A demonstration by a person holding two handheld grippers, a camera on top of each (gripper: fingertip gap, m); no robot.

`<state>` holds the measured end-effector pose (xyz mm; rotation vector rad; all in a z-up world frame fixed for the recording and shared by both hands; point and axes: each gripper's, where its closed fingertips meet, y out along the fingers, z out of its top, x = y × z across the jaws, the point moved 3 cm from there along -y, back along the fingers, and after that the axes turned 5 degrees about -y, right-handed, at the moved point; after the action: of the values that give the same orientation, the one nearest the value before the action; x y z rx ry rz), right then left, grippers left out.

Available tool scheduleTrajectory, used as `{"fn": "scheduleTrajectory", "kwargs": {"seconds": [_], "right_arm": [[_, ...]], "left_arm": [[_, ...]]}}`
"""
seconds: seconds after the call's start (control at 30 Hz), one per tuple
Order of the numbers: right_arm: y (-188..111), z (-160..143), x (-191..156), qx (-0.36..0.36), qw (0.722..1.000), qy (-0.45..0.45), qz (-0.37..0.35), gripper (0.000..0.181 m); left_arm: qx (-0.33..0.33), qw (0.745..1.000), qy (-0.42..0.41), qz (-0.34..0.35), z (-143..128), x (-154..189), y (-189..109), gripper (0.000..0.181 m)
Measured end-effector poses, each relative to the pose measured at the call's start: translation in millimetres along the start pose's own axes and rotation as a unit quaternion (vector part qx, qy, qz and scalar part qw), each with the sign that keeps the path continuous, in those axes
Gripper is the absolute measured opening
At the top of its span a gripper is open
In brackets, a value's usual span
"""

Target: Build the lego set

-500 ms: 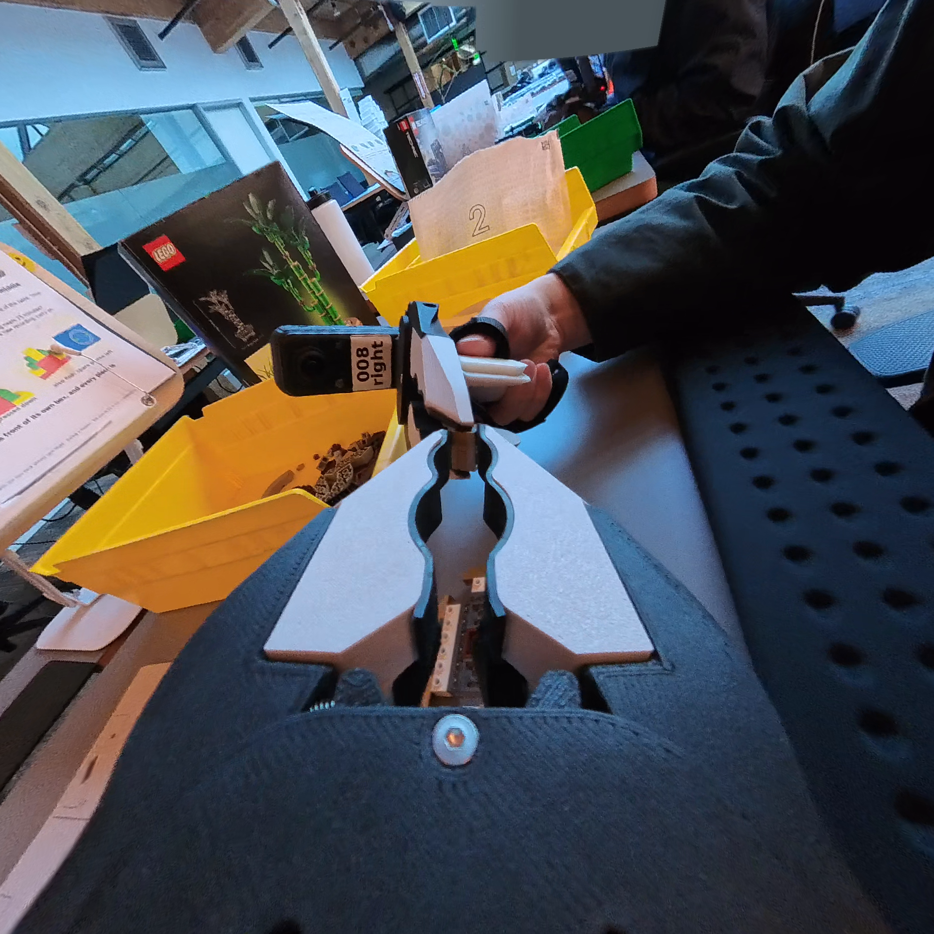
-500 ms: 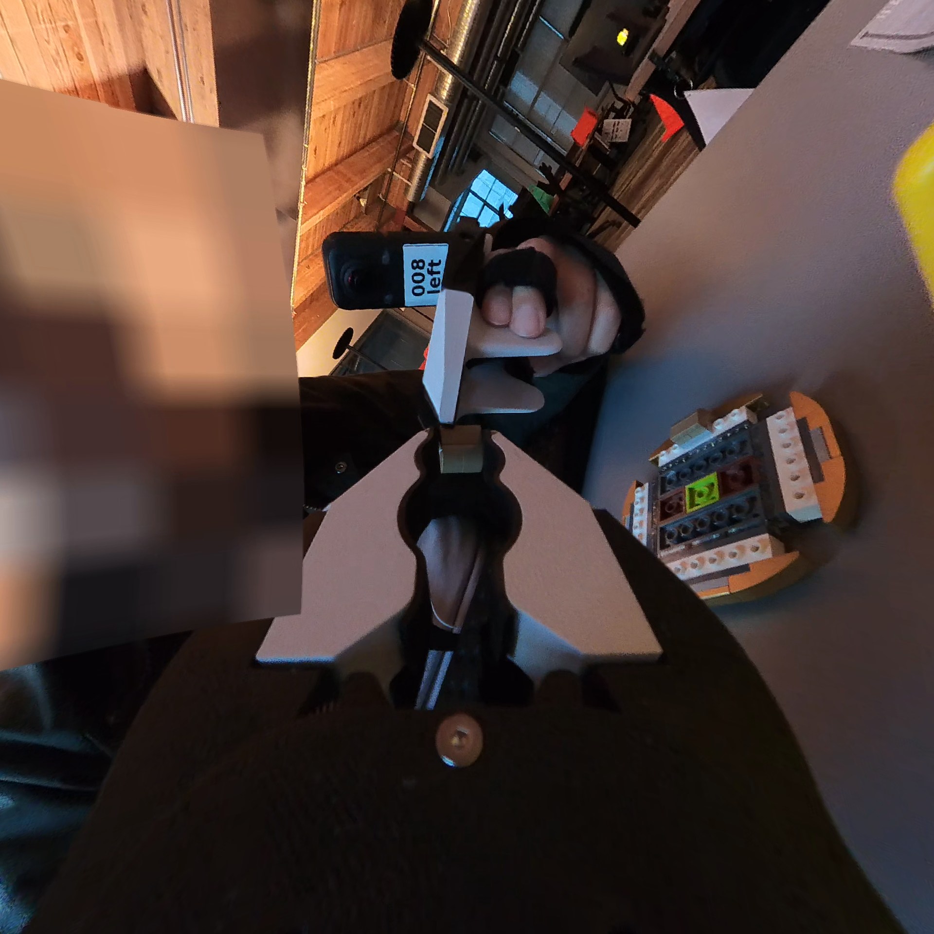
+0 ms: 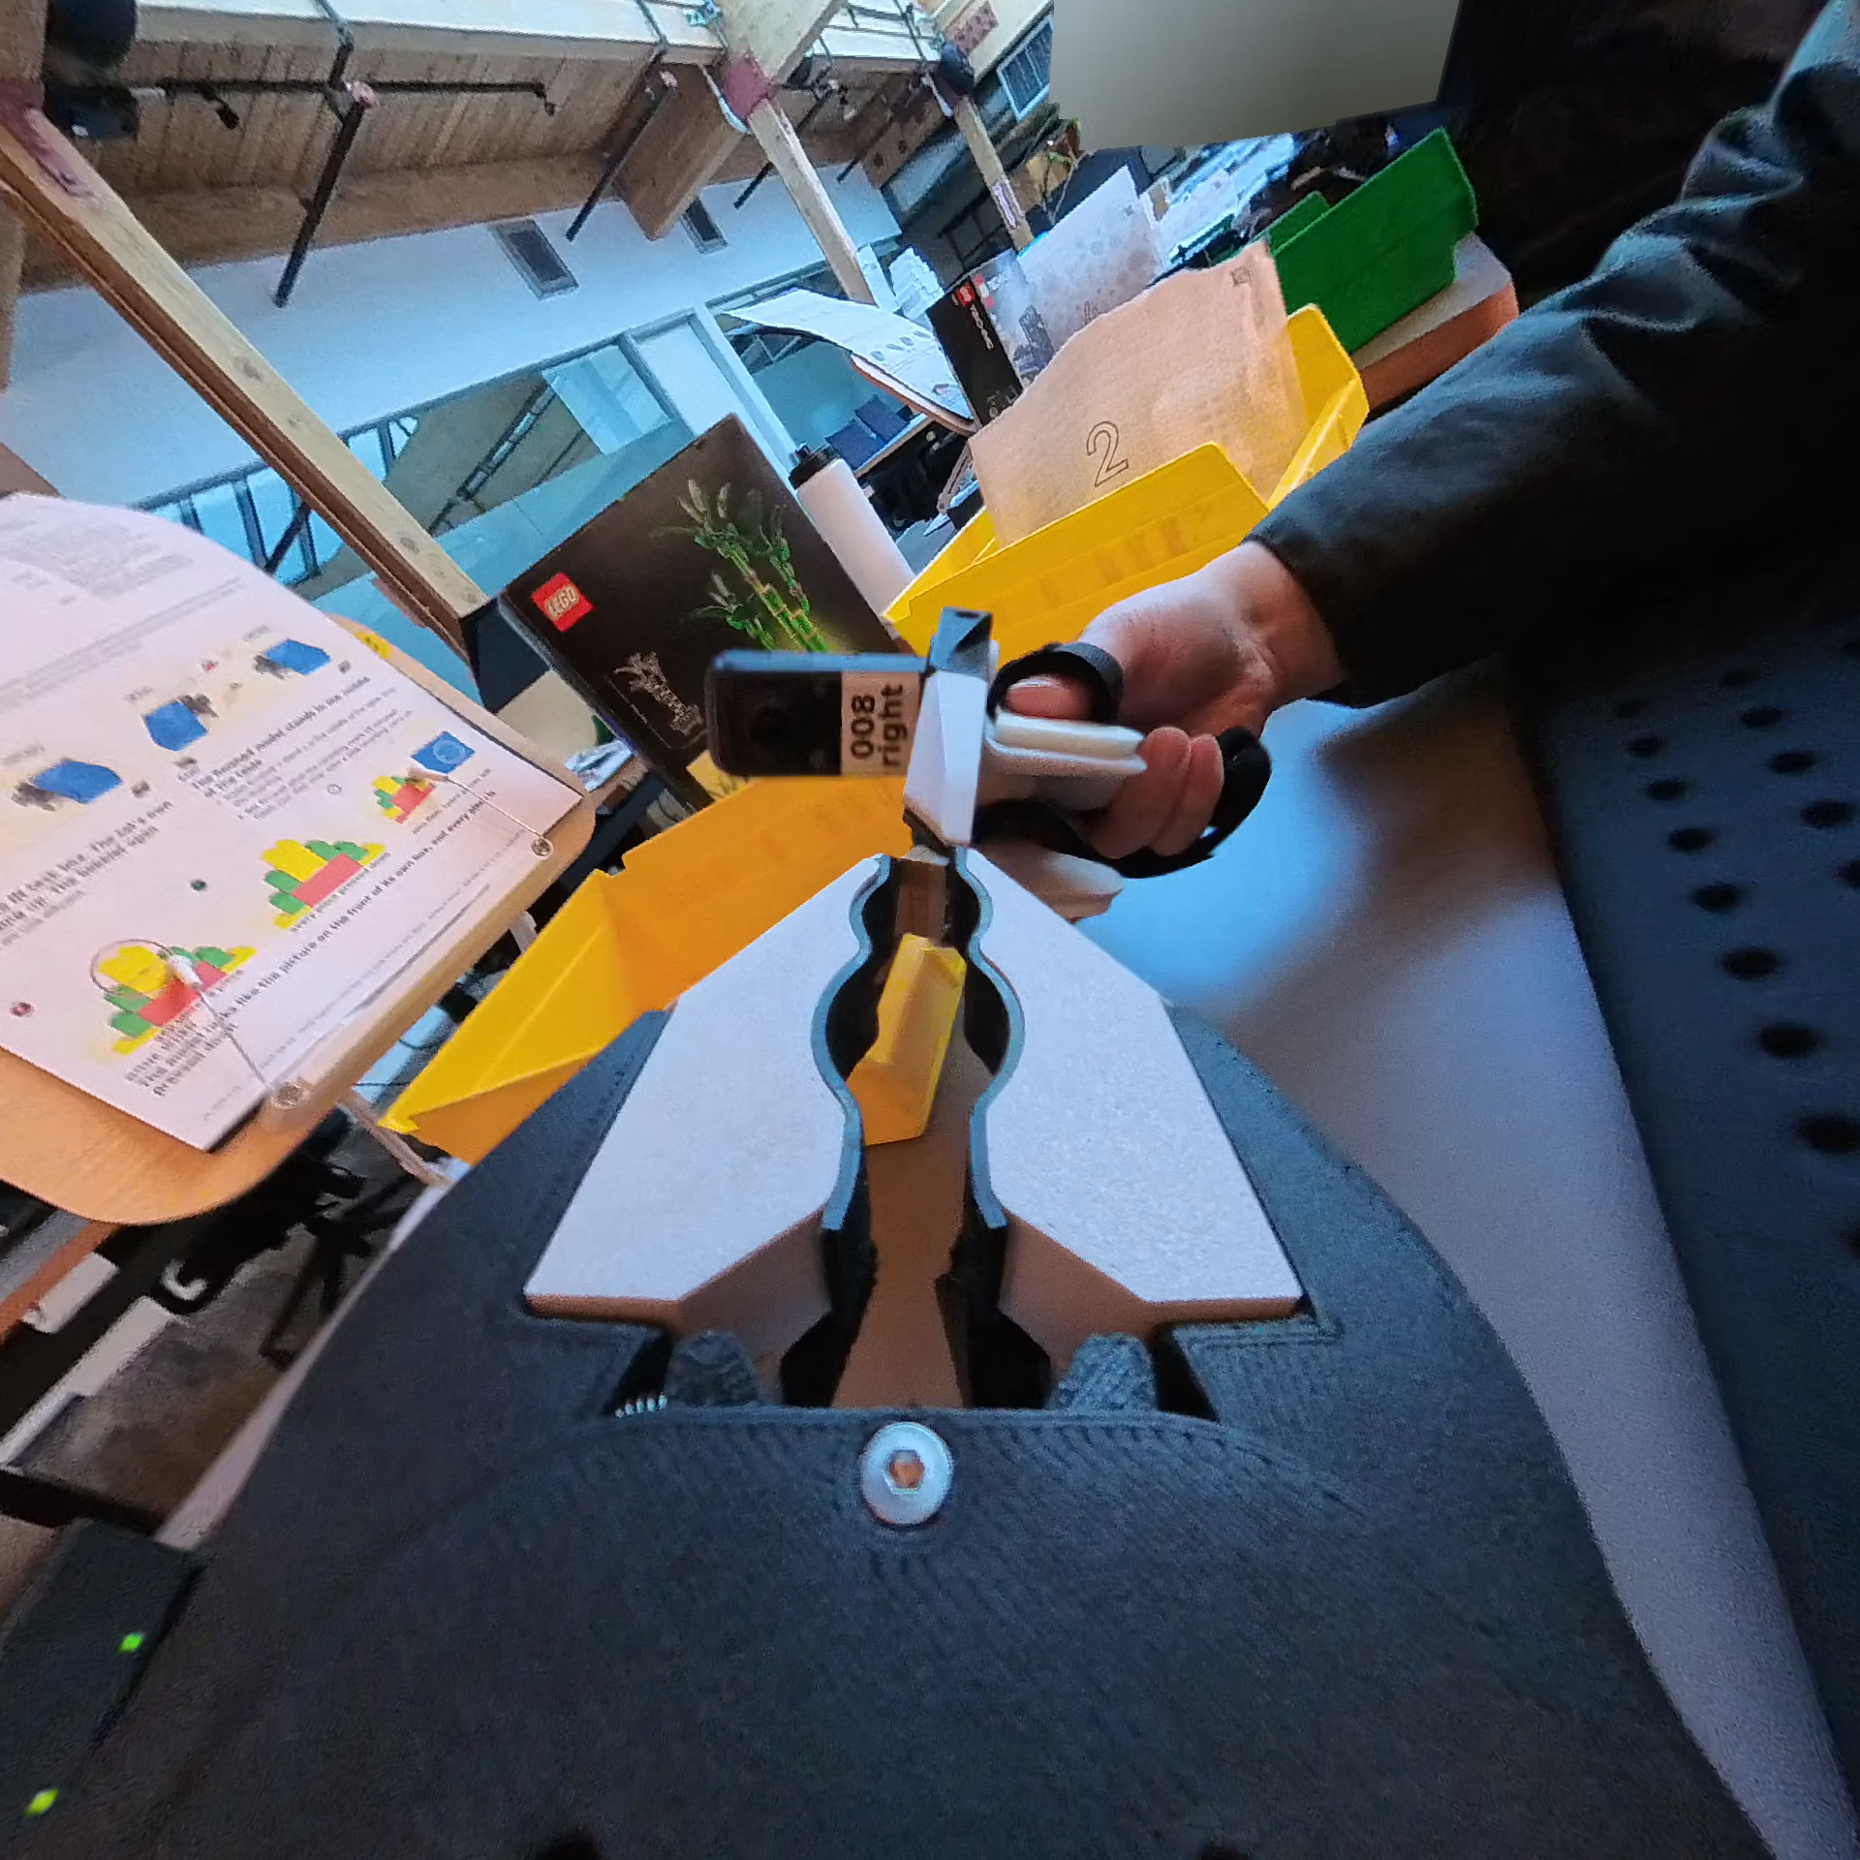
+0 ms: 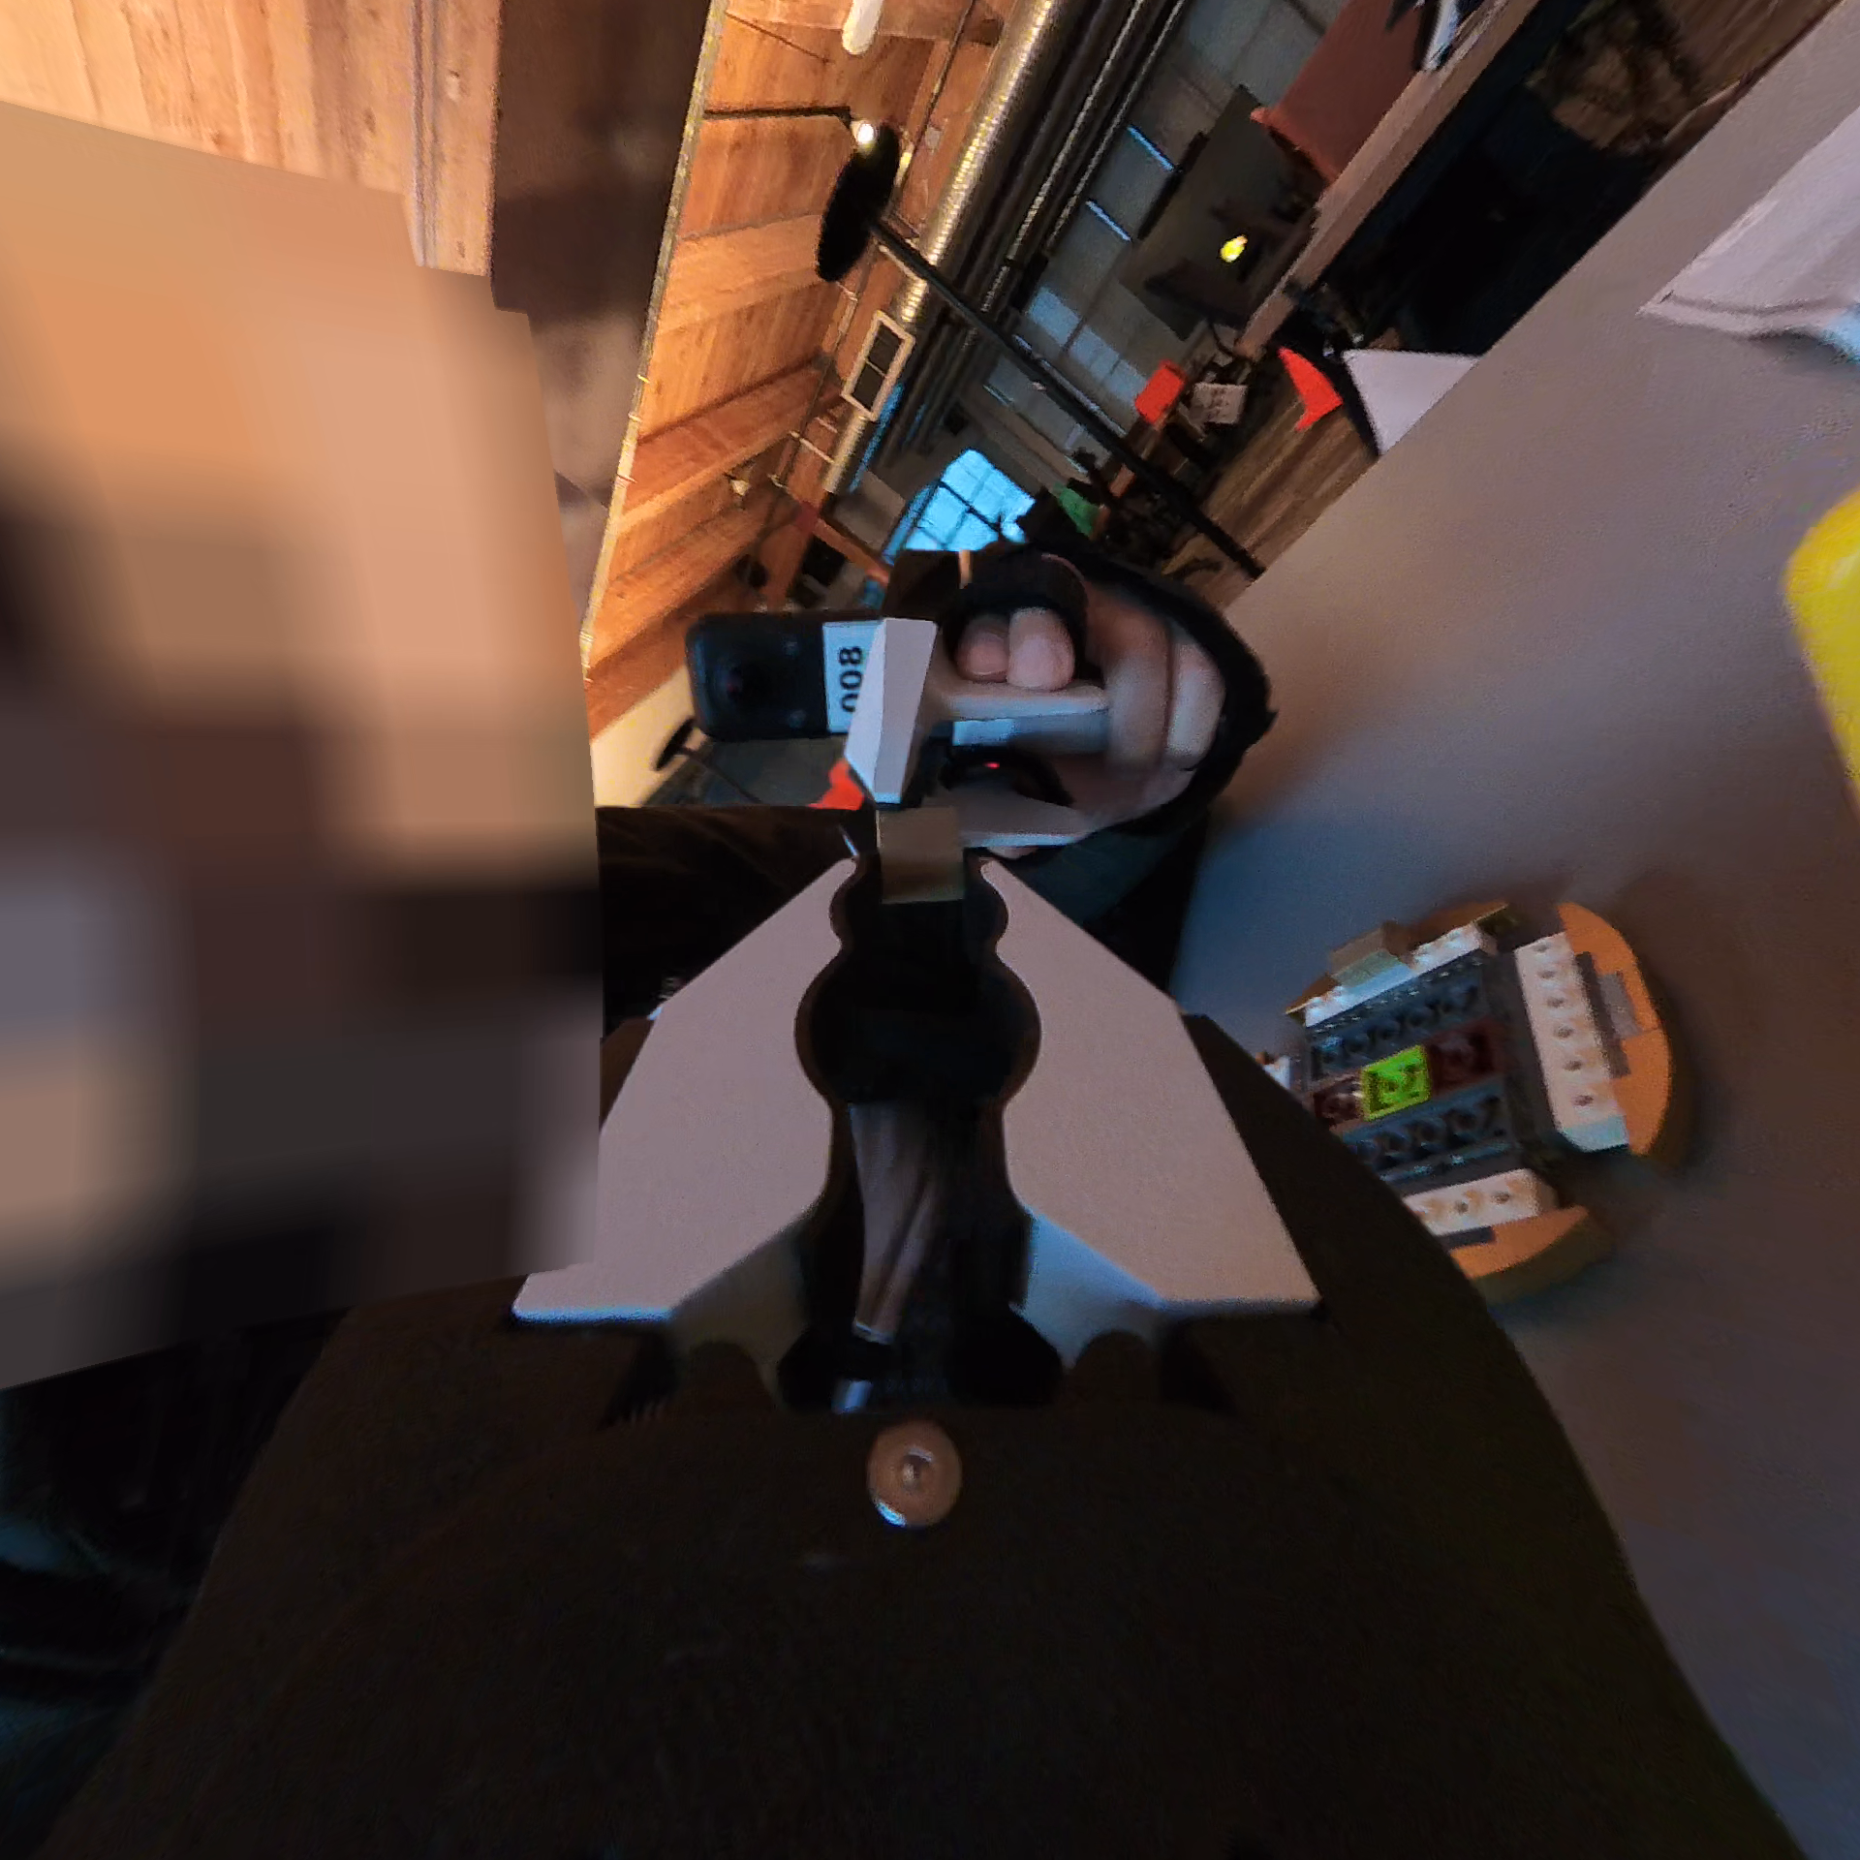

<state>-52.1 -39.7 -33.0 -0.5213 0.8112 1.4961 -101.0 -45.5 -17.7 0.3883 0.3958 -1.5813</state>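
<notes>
My two grippers meet tip to tip above the table. My left gripper point(image 3: 921, 886) is shut on a small tan lego piece point(image 3: 918, 903) at its fingertips. My right gripper point(image 4: 916, 891) is shut on the same tan piece point(image 4: 914, 868) from the other side. Each gripper shows in the other's view, held by a hand: the right one point(image 3: 936, 825), the left one point(image 4: 891, 795). The partly built lego model point(image 4: 1459, 1087), a round orange base with grey, white, green and dark red bricks, lies on the grey table point(image 4: 1510, 705) to the right of my right gripper.
A yellow bin point(image 3: 644, 966) lies just beyond my left gripper, with a second yellow bin point(image 3: 1127, 544) holding a paper bag point(image 3: 1137, 413) behind. An instruction booklet point(image 3: 231, 805) on a wooden stand is at the left, and a black lego box point(image 3: 684, 604) leans behind it.
Both grippers have tilted upward while staying tip to tip on the piece. The model no longer shows between my left fingers; the yellow bin shows there instead.
</notes>
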Motion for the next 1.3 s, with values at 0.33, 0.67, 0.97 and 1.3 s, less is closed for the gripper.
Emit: {"fn": "scheduleTrajectory", "kwargs": {"seconds": [0.33,0.67,0.97,1.3], "right_arm": [[-16.3,1.7,-6.2,-0.152,0.762,-0.548,-0.309,0.014],[-14.2,-23.3,19.4,-0.260,0.726,-0.545,-0.329,0.015],[-13.4,-28.9,23.4,-0.281,0.724,-0.537,-0.330,0.015],[-8.9,-31.2,11.1,-0.291,0.694,-0.580,-0.312,0.014]], "left_arm": [[-0.007,0.989,-0.142,-0.053,-10.6,-8.5,0.2,0.029],[-0.107,0.985,-0.101,-0.086,-39.4,12.5,12.2,0.018],[-0.146,0.983,-0.068,-0.089,-51.9,18.5,15.2,0.015],[-0.131,0.958,-0.200,-0.156,-40.0,17.6,12.4,0.015]]}}
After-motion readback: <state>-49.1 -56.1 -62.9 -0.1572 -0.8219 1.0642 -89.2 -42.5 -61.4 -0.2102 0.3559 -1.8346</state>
